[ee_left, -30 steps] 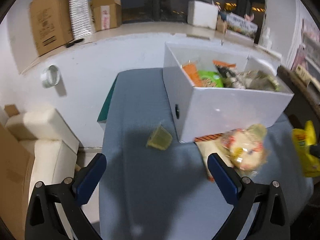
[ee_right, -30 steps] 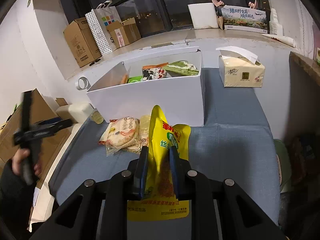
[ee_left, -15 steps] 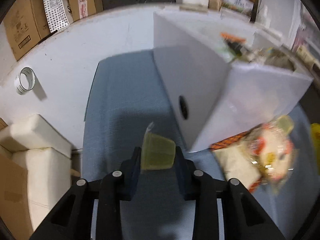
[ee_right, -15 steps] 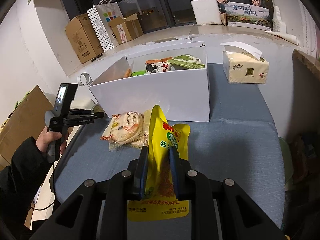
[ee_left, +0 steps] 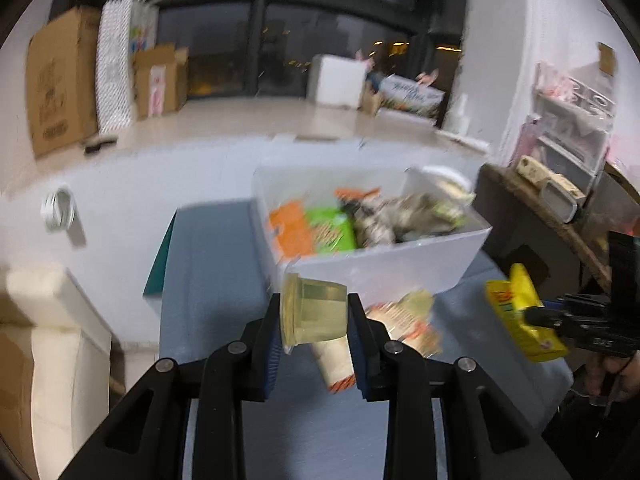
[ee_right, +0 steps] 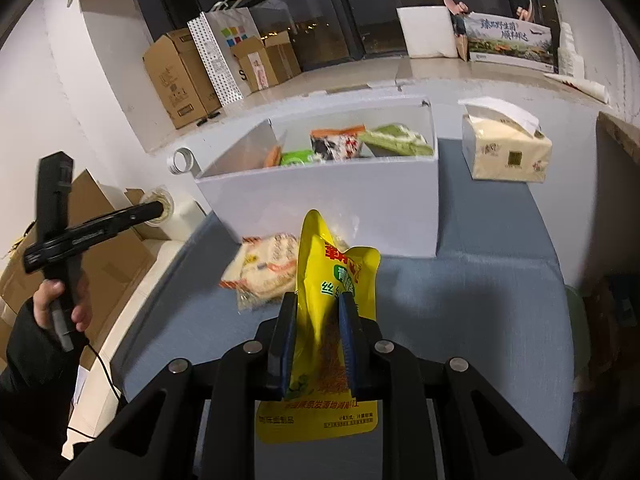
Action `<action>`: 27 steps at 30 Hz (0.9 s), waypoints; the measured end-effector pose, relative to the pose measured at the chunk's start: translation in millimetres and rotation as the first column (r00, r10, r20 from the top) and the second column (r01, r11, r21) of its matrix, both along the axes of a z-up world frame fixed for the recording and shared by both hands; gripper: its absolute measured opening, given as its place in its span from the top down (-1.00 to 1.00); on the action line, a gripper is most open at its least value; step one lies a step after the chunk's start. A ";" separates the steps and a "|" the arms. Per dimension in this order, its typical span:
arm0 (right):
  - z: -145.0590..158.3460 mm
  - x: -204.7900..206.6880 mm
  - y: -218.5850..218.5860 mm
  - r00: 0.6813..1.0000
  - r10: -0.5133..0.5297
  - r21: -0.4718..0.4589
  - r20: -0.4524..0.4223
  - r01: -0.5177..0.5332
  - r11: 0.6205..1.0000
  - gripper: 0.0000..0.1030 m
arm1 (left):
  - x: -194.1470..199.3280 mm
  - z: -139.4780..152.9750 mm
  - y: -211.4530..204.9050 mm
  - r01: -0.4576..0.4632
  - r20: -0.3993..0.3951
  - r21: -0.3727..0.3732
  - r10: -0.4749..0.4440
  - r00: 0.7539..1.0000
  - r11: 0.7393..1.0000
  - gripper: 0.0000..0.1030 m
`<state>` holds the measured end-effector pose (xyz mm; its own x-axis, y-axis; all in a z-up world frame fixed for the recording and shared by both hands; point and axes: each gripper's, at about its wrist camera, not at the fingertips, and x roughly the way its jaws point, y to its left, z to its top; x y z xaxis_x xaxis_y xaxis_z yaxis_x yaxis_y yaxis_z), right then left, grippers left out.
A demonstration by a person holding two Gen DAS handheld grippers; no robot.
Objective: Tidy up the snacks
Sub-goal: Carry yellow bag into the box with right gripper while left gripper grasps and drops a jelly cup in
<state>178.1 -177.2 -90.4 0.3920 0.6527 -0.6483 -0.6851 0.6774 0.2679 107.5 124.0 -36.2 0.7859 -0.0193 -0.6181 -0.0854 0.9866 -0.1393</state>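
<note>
Left tool (ee_left: 313,320): clenched on the jelly cup (ee_left: 313,311); I hold the cup on its side, lid rim towards the left of the frame, pads pressing its two ends so the smooth wall cannot slip out.

Right tool (ee_right: 318,334): clenched on the yellow snack bag (ee_right: 328,320); I pinch it through the middle so the flat pouch hangs upright between the pads, its top peak rising above them and its bottom edge drooping below.

White box (ee_left: 400,264): centre of the left wrist view, open-topped, standing on the grey-blue worktop (ee_left: 216,260); it already holds orange, green and patterned packets, so I judge it to be where the snacks belong.

Jelly cup position: lifted clear of the worktop, just in front of the box's near wall in the picture; I judge this to be a carry towards the opening.

Loose packets (ee_right: 266,270): a clear bag of pale rice crackers lies on the worktop against the foot of the box, lower centre of the right wrist view, not yet put away.

Tissue box (ee_right: 506,156): right of the white box, apart from it; not a snack, so I would leave it.

Risk: the left view is blurred, so I cannot tell how squarely the cup sits between the pads.
</note>
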 end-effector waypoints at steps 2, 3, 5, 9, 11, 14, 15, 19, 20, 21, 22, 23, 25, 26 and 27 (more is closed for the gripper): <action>10.0 3.5 3.5 1.000 0.009 0.011 0.012 -0.009 1.000 0.58 | 4.9 19.3 -4.9 0.029 0.039 0.017 -0.029 0.999 0.999 0.36; 17.6 6.9 6.3 1.000 0.017 0.024 0.016 -0.018 1.000 0.58 | 13.5 28.7 -7.2 0.038 0.053 0.022 -0.039 0.998 0.999 0.36; 37.9 15.5 12.8 0.999 0.021 0.059 0.042 -0.024 0.998 0.58 | 32.6 41.3 -9.7 0.045 0.064 0.023 -0.046 0.997 0.999 0.36; 79.3 40.3 30.8 0.995 0.015 0.115 0.100 -0.026 0.993 0.58 | 82.1 51.4 -9.0 0.031 0.053 0.025 -0.032 0.998 0.999 0.36; 94.6 59.6 43.4 0.994 0.001 0.126 0.108 -0.015 0.992 0.58 | 108.9 47.5 -7.6 0.020 0.031 0.026 -0.020 0.999 0.999 0.36; 105.1 98.4 68.6 0.993 -0.029 0.099 0.111 0.018 0.995 0.58 | 140.6 30.4 -3.4 0.002 -0.023 0.019 -0.001 1.000 1.000 0.36; 104.7 107.8 73.8 0.994 -0.038 0.092 0.105 0.028 0.995 0.58 | 150.6 23.6 -2.4 -0.005 -0.046 0.022 0.006 0.999 1.000 0.35; 90.2 150.6 90.0 0.995 -0.084 0.102 0.053 0.078 0.992 0.36 | 168.0 2.4 -1.2 -0.043 -0.103 0.069 0.050 0.993 0.997 -0.88; 84.8 160.9 90.5 0.995 -0.097 0.109 0.012 0.095 0.989 0.07 | 166.4 0.1 0.0 -0.052 -0.102 0.065 0.059 0.993 0.997 -1.00; 79.3 169.5 90.5 0.994 -0.104 0.122 -0.037 0.108 0.987 -0.77 | 163.0 -1.3 0.4 -0.051 -0.091 0.058 0.056 0.994 0.997 -1.00; 75.7 173.2 90.1 0.992 -0.106 0.138 -0.068 0.115 0.984 -1.00 | 160.3 -2.7 -0.1 -0.043 -0.087 0.054 0.047 0.995 0.998 -1.00; 73.7 175.8 86.9 0.990 -0.111 0.166 -0.083 0.123 0.978 -1.00 | 158.5 -3.4 -0.5 -0.046 -0.090 0.063 0.052 0.995 0.997 -1.00; 73.4 174.4 84.5 0.992 -0.103 0.165 -0.074 0.114 0.980 -1.00 | 155.9 -3.1 -2.3 -0.050 -0.094 0.083 0.057 0.994 0.995 -1.00; 72.7 172.0 84.9 0.992 -0.105 0.154 -0.067 0.114 0.981 -1.00 | 153.9 -2.1 -3.3 -0.048 -0.095 0.083 0.056 0.994 0.995 -1.00; 71.4 169.3 84.8 0.992 -0.109 0.135 -0.057 0.116 0.984 -1.00 | 151.6 -0.7 -4.2 -0.050 -0.092 0.083 0.058 0.994 0.995 -1.00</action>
<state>347.4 -92.4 -19.1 0.4374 0.6912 -0.5753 -0.5905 0.7032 0.3960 259.2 119.7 -36.9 0.7224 0.0744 -0.6875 -0.1481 0.9878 -0.0487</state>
